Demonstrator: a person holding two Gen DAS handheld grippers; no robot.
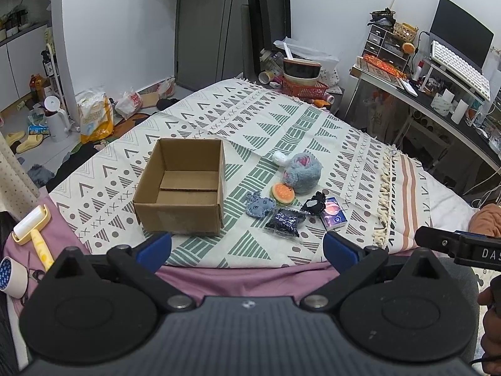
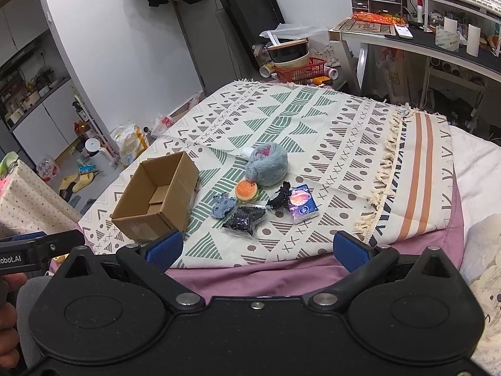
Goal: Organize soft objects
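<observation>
An empty cardboard box (image 1: 181, 185) (image 2: 156, 195) stands open on the patterned blanket. To its right lie a grey plush toy (image 1: 302, 170) (image 2: 267, 164), a burger toy (image 1: 283, 192) (image 2: 246, 190), a small blue fabric toy (image 1: 259, 204) (image 2: 223, 205), a dark glittery pouch (image 1: 285, 221) (image 2: 244, 217), a black soft item (image 1: 314, 204) (image 2: 278, 197) and a tissue pack (image 1: 333, 213) (image 2: 302, 204). My left gripper (image 1: 247, 247) is open near the bed's front edge, well short of them. My right gripper (image 2: 258, 249) is open too, holding nothing.
The blanket (image 1: 281, 122) has a fringed edge on the right. A lint roller (image 1: 33, 232) and tape roll (image 1: 11, 277) lie at front left. A red basket with bowls (image 1: 302, 84) sits beyond the bed. A desk (image 1: 438, 94) stands at right; the floor at left is cluttered.
</observation>
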